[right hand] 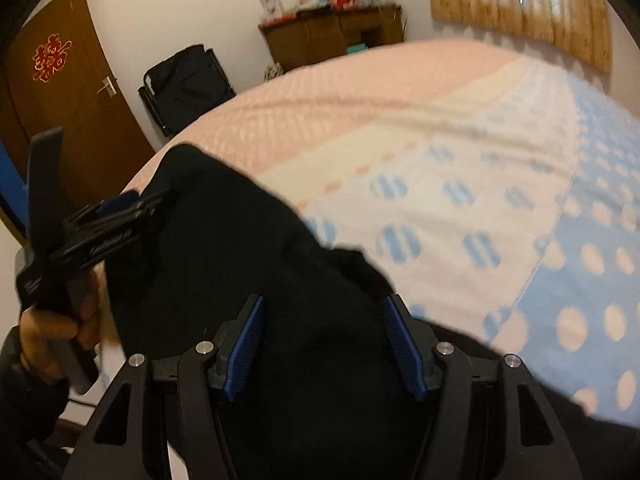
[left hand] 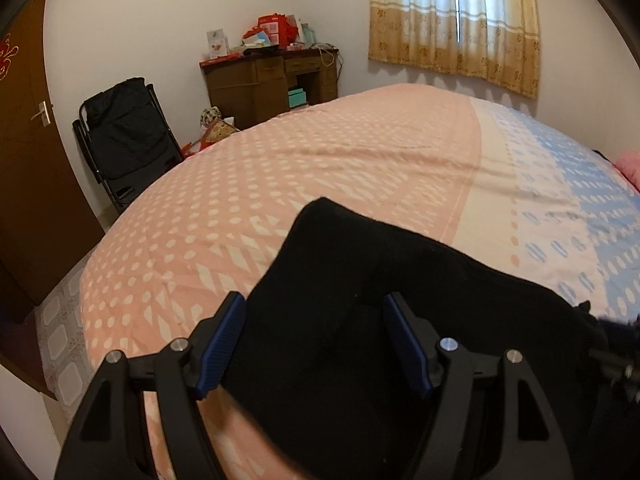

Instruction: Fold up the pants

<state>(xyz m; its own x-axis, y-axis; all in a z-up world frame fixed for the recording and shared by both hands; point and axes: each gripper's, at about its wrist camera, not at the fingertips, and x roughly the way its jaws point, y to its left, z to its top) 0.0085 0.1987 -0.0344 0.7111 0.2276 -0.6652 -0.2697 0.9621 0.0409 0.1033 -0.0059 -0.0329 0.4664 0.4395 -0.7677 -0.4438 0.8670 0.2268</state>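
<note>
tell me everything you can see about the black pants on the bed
The black pants look like soft, matte knit cloth, with no print or seam detail visible. They lie bunched in a rumpled heap on the bedspread, at the near edge, over its pink part and reaching the cream stripe. One corner rises into a rounded peak. The left gripper and right gripper both stand open above the cloth, pads not pressing on it. Waistband and legs cannot be told apart.

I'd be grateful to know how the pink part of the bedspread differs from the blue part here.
The pink part is the side nearer the door and chair; the blue part is the side away from them. The pink part carries small white dots and diamonds; the blue part shows larger pale dots. The black pants cover some of the pink part. Both belong to one bedspread.
</note>
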